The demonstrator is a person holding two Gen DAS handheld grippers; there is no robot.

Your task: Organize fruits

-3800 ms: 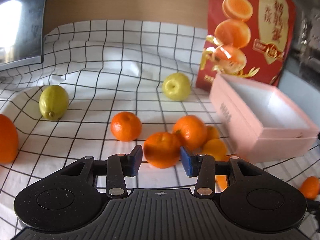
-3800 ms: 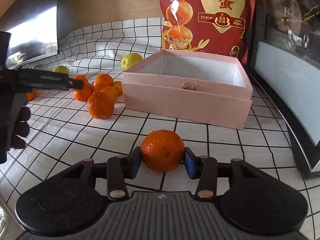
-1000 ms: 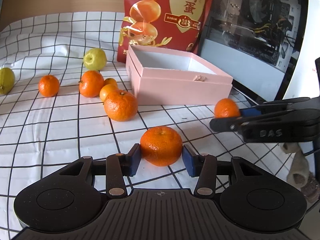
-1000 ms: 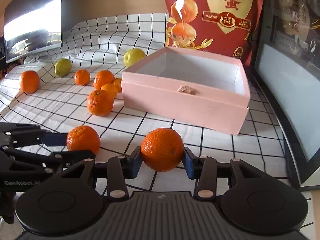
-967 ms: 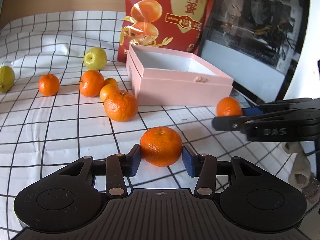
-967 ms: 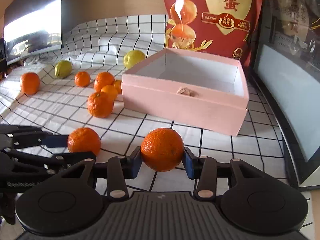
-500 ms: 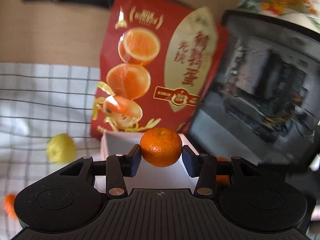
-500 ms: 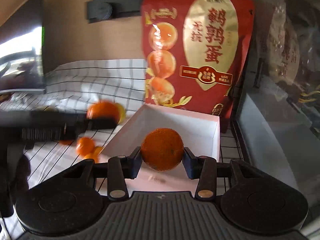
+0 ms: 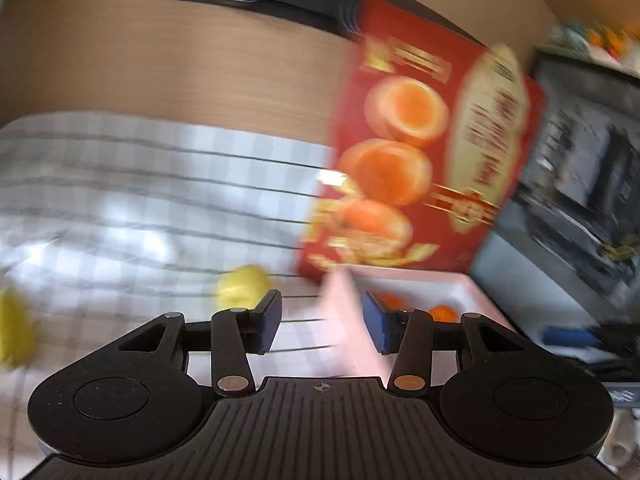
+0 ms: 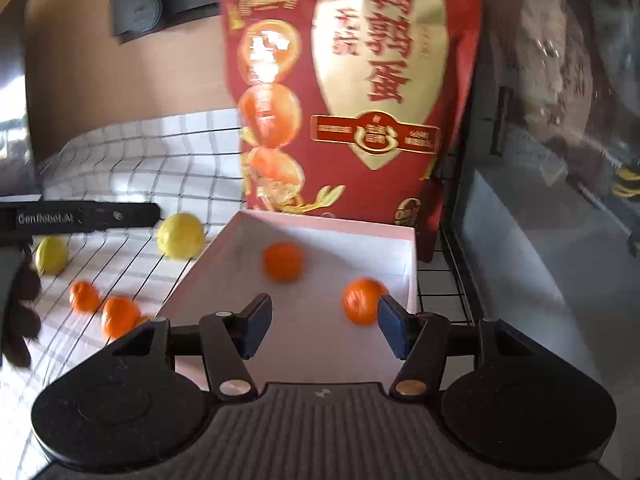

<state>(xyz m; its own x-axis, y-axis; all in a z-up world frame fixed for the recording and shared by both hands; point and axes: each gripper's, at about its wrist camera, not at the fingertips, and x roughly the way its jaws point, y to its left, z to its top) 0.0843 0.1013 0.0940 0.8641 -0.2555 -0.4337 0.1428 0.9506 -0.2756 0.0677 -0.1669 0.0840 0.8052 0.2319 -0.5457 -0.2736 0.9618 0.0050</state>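
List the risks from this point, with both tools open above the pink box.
1. The two oranges in the pink box look blurred, perhaps rolling; the one near the right wall might bounce out.
2. The right tool hangs low over the box and may clip its rim on withdrawal.
3. The left tool view is motion-blurred, so a fast swing could knock the box or the red bag.

A pale pink box (image 10: 408, 264) with a white inside holds two orange tangerines (image 10: 282, 262). A white cloth (image 10: 132, 152) with a thin black grid covers the desk. Yellow-green lemons (image 10: 181, 236) and more orange fruit (image 10: 119, 316) lie on it. A red-and-gold bag (image 10: 352, 92) shows orange yolk pictures.
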